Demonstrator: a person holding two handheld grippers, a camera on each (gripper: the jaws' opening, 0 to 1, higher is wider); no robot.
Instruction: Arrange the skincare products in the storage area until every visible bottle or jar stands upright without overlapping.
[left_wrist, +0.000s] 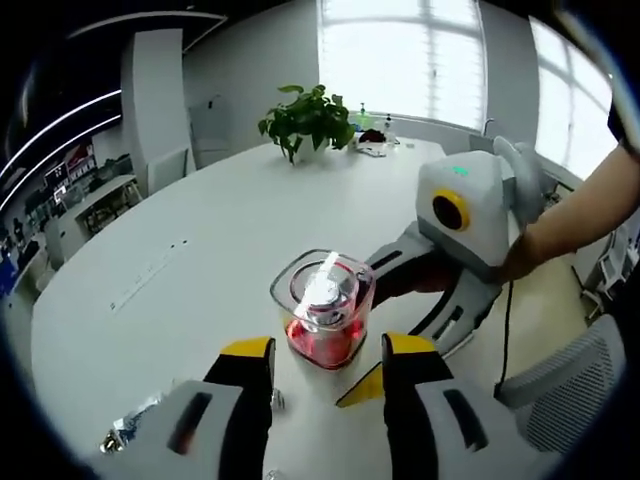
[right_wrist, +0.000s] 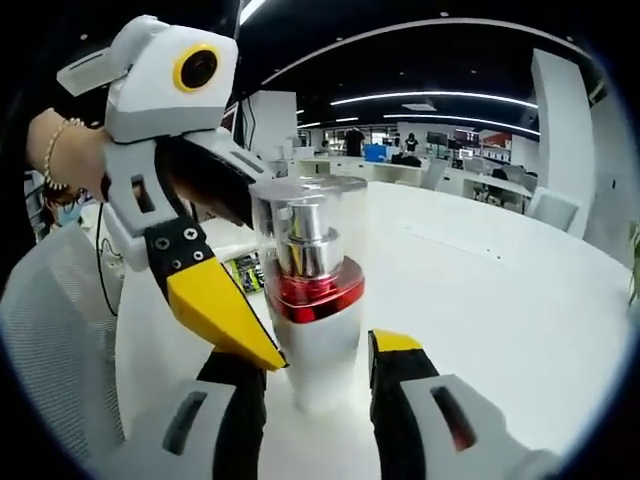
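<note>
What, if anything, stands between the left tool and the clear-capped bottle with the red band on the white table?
Nothing visible does. The bottle stands upright on the white table just ahead of the left tool, with bare tabletop between them. The right tool comes in from the far side, not across that path.

The left gripper view looks down over the white table (left_wrist: 200, 230) toward the windows. The right gripper view sits low, very near, facing the office. Both share the bottle (left_wrist: 325, 305) (right_wrist: 310, 290).
</note>
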